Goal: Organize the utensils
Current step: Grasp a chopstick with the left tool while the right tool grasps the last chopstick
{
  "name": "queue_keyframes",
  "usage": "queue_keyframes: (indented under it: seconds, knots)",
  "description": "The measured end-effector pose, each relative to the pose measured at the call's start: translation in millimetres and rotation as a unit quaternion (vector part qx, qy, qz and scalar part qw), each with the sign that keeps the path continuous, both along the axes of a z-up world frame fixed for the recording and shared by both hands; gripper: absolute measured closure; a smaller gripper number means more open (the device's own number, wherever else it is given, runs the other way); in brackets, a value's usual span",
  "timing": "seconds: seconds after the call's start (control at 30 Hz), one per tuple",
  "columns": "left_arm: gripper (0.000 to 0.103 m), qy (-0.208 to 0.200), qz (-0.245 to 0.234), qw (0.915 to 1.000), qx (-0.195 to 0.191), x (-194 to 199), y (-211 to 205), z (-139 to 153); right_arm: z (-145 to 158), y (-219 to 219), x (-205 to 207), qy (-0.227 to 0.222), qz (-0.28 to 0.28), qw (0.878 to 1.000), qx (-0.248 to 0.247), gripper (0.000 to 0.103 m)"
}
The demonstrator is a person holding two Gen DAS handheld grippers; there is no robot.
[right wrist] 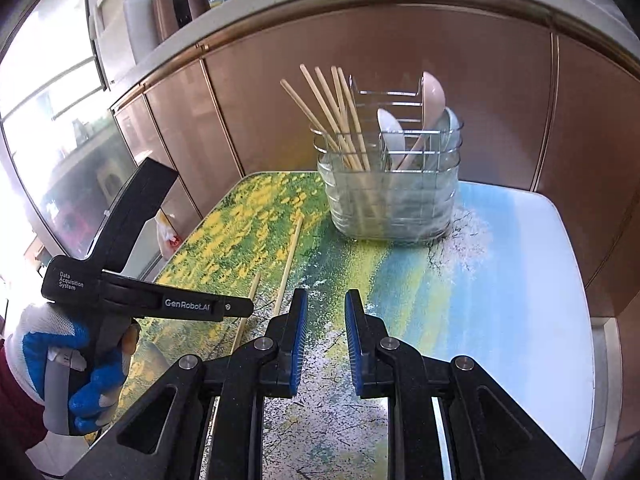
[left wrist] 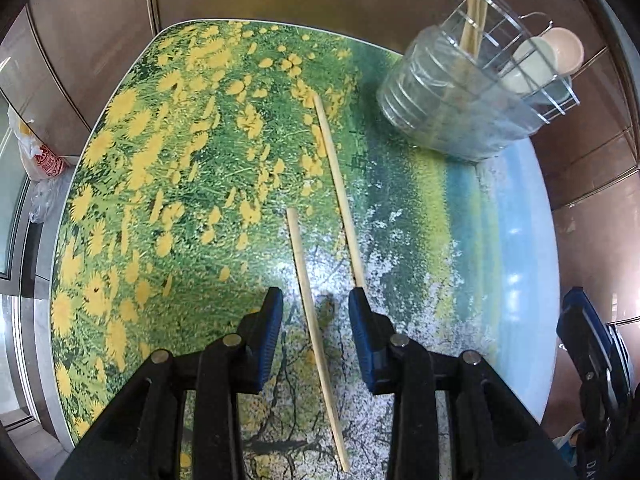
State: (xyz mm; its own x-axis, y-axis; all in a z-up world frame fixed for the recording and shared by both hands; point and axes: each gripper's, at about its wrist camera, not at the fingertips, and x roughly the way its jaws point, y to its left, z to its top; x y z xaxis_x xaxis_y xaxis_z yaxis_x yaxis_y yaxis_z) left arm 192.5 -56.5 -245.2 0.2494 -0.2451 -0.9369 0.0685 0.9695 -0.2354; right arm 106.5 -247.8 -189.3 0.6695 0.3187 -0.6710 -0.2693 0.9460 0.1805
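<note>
Now two loose chopsticks (left wrist: pixel 316 276) on the table (left wrist: pixel 160 160) (both grippers' fingers (left wrist: pixel 268 320) apart, empty).

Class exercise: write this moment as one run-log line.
left gripper: open above near chopstick | right gripper: open, empty | far chopstick: on table | holder: chopsticks, spoons

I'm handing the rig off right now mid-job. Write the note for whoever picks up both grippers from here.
Left gripper: open, empty, low over the flower-print table, straddling the nearer loose wooden chopstick.
Right gripper: open, empty, above the table, facing the clear ribbed utensil holder.
Done: a bunch of wooden chopsticks stands in the holder's left side; pale ceramic spoons sit in its wire-rack side.
Left: two chopsticks still flat on the table, the nearer one and the farther chopstick. Grasp each and drop it in with the bunch.
</note>
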Motion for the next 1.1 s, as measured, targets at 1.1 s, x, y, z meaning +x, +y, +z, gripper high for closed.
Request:
queue_keyframes:
  seconds: [1.1]
  knots:
    - [0.099,-0.006,-0.017,0.9998,-0.013,80.5,104.3,-13.0,-76.6,135.1,167.9,0.165,0.097,0.967,-0.167,0.083]
